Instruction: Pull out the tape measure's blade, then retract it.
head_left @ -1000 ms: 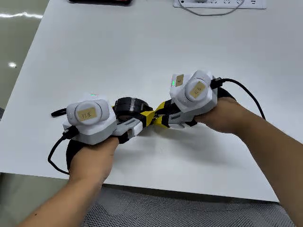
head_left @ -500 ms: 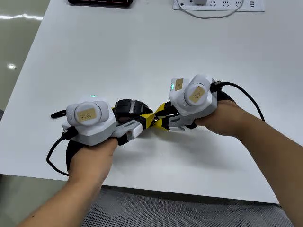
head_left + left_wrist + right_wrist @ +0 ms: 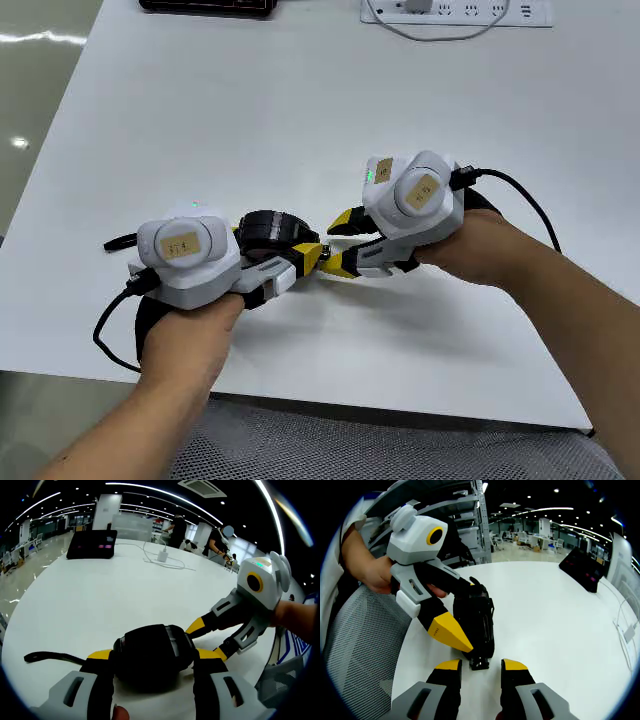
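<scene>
Black tape measure (image 3: 477,612) gripped, blade tab (image 3: 480,663) about to be taken.
The jaws of the left gripper (image 3: 155,656) are closed on the tape measure's case over the white table (image 3: 300,120). Those of the right gripper (image 3: 482,666) stand narrowly apart around the blade tab, not yet pinching it. If closed off-centre, the small tab could be missed or slip free.

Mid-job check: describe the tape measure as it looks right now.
The tape measure is a rounded black case, plastic-looking, resting on the white table and clamped by the left gripper between its yellow-tipped jaws. A black strap trails from it across the table. Its blade end points into the open right gripper; no blade looks drawn out yet.
</scene>
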### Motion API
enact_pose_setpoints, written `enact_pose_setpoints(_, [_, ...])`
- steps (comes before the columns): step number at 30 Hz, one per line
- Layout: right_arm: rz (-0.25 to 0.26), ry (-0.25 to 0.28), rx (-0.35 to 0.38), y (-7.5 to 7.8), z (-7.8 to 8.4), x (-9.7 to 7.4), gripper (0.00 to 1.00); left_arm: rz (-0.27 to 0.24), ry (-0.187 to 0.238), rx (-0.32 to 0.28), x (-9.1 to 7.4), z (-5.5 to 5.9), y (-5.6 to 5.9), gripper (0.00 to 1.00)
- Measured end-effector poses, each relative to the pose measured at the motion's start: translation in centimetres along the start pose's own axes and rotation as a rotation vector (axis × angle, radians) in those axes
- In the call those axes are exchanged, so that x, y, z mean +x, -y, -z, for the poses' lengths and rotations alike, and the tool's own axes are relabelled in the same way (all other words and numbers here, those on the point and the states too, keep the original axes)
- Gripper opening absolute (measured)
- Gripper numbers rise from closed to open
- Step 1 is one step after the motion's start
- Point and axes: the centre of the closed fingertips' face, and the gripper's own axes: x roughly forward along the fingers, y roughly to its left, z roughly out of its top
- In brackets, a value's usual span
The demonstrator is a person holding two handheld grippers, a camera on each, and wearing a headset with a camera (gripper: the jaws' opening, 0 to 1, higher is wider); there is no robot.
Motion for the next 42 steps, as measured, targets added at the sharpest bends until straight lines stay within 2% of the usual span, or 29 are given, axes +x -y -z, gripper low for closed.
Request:
enact_pose_setpoints(12, [0.01, 0.019, 0.023, -0.2, -0.1, -0.9, 0.33, 0.002, -0.007, 0.015, -0.4, 0.0, -0.2, 0.62])
enact_pose_setpoints(14, [0.019, 0.023, 0.02, -0.4, 0.0, -1.3, 0.35, -0.001, -0.014, 0.06, -0.7, 0.0, -0.3, 0.62])
enact_pose_setpoints(16, [0.023, 0.03, 0.024, -0.4, 0.1, -1.5, 0.38, 0.004, -0.012, 0.08, -0.9, -0.1, -0.2, 0.66])
enact_pose_setpoints(18, [0.043, 0.033, 0.027, -0.3, 0.3, -2.0, 0.43, 0.007, -0.027, 0.112, -1.1, 0.1, -0.3, 0.69])
enact_pose_setpoints(24, [0.075, 0.038, 0.064, -0.7, 0.8, -3.4, 0.5, 0.012, -0.019, 0.174, -2.0, -0.3, -0.7, 0.74])
enact_pose_setpoints(26, [0.086, 0.042, 0.067, -0.8, 0.9, -3.7, 0.52, 0.026, -0.011, 0.198, -2.2, -0.5, -0.4, 0.76])
enact_pose_setpoints(31, [0.11, 0.053, 0.086, -1.0, 1.2, -4.8, 0.55, 0.065, -0.042, 0.23, -2.5, -0.1, 0.2, 0.76])
enact_pose_setpoints(37, [0.144, 0.059, 0.104, -0.8, 1.8, -6.1, 0.6, 0.1, -0.041, 0.295, -3.1, 0.0, 0.8, 0.78])
enact_pose_setpoints(42, [0.168, 0.063, 0.121, -0.9, 2.2, -7.2, 0.63, 0.119, -0.039, 0.324, -3.6, -0.1, 0.7, 0.82])
